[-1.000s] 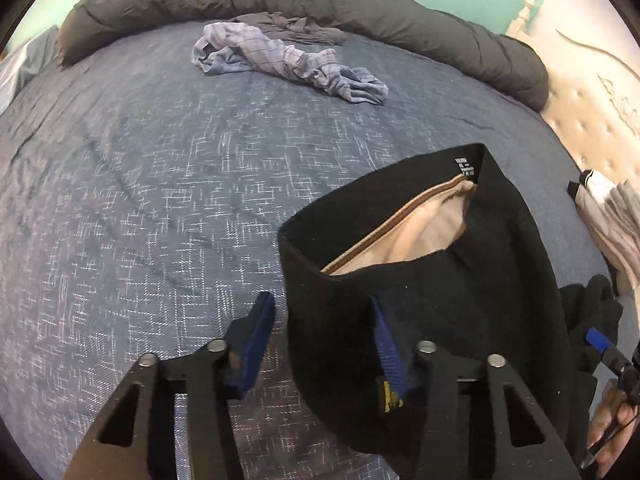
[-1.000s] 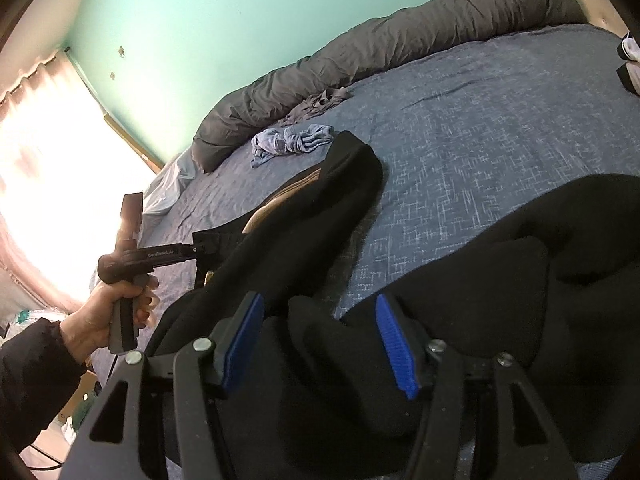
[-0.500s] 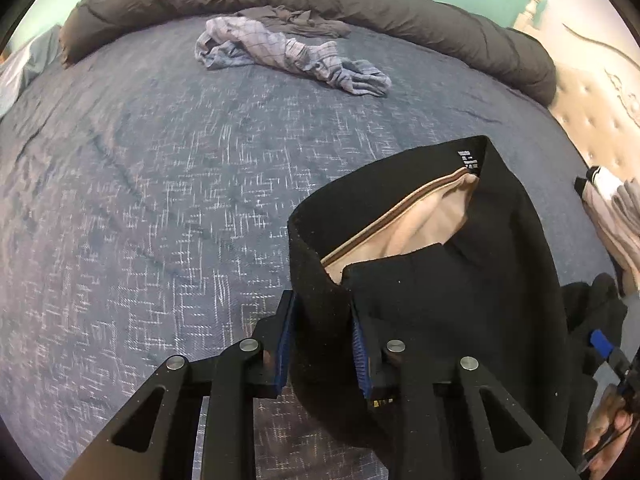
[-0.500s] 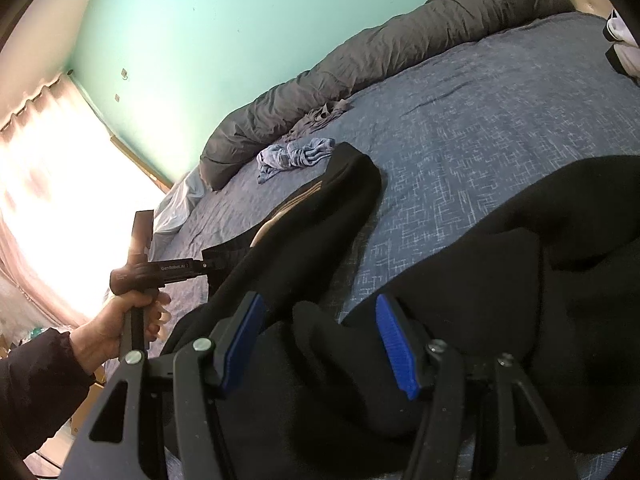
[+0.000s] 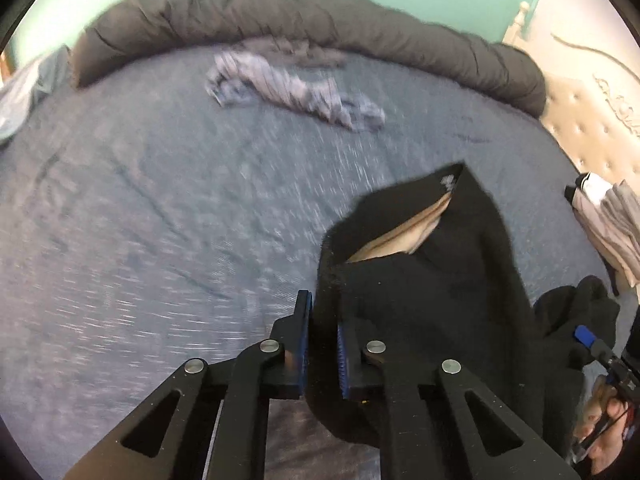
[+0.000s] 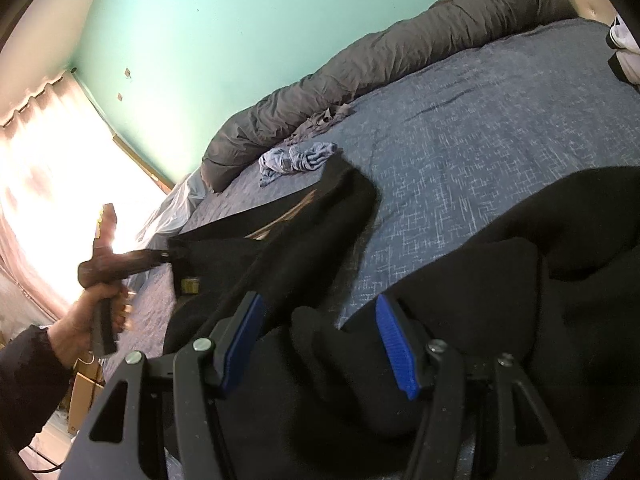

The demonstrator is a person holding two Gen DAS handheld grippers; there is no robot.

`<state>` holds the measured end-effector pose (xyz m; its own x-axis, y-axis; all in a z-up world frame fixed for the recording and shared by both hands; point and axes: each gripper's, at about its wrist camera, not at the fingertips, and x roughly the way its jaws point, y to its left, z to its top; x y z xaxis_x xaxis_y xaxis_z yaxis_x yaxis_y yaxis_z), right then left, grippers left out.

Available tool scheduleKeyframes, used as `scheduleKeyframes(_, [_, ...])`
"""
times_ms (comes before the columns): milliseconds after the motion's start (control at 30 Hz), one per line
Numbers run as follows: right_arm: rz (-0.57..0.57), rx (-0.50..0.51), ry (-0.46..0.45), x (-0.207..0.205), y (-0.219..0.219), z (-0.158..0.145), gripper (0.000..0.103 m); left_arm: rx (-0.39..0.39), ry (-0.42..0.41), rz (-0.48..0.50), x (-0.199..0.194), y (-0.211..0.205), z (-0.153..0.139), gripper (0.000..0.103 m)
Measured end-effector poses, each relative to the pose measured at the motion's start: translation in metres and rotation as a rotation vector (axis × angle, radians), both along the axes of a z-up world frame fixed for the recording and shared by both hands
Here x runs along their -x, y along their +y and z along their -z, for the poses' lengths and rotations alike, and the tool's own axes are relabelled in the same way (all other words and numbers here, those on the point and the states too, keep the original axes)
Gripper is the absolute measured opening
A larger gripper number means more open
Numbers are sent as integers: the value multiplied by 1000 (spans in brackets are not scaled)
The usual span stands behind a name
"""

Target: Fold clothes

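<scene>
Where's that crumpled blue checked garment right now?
In the left wrist view the blue checked garment lies crumpled on the bed cover, up at the far side, just in front of the rolled grey duvet.

We have two fisheye views, each mounted on a hand-held gripper and looking forward along its fingers. Our left wrist view tilts steeply down, close over a black garment with a tan lining point(image 5: 420, 280) on the blue patterned bedspread point(image 5: 160, 200). Our right wrist view sits lower, aimed across the bed toward the teal wall point(image 6: 240, 40). Both share the garment, bedspread, rolled grey duvet point(image 5: 320, 24) and crumpled blue checked cloth point(image 6: 296, 158).
</scene>
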<state>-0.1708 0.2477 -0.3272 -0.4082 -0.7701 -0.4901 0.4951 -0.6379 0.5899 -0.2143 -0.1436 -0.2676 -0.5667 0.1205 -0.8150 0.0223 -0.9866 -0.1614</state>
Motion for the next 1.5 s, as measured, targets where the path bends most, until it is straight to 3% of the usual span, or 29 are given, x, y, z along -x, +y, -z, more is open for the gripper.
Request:
scheduleKeyframes(233, [-4,-4,23,-5,-2,-12,60,30,64,-94,-49,-58,-71,8])
scheduleKeyframes(467, [-48,-41,44,-14,-7,-35,60,31,69,-205,-118,-117,-106,8])
scheduleKeyframes(533, [-72,-86,56,-18,-9,-41,60,36,64,-236,-135,-130,-106,8])
scheduleKeyframes(800, [-152,-290,45,-21,-10,-44,60,-63,-108,-292,-159,-155,-46,10])
scheduleKeyframes(933, [-176,-379,54,-21,-2,-43,65,-97,-115,-325,-167,-163,-37,20])
scheduleKeyframes(1000, [-171,-396,47,-17,5,-43,68,-88,-90,-339,-170,-165,-45,42])
scheduleKeyframes(1167, [-112,-393,2,4,22,-42,68,-100,-58,-269,-148,-162,-52,46])
scheduleKeyframes(1500, [-105,-400,-2,22,34,-39,68,-163,-96,-100,-31,-111,-15,47])
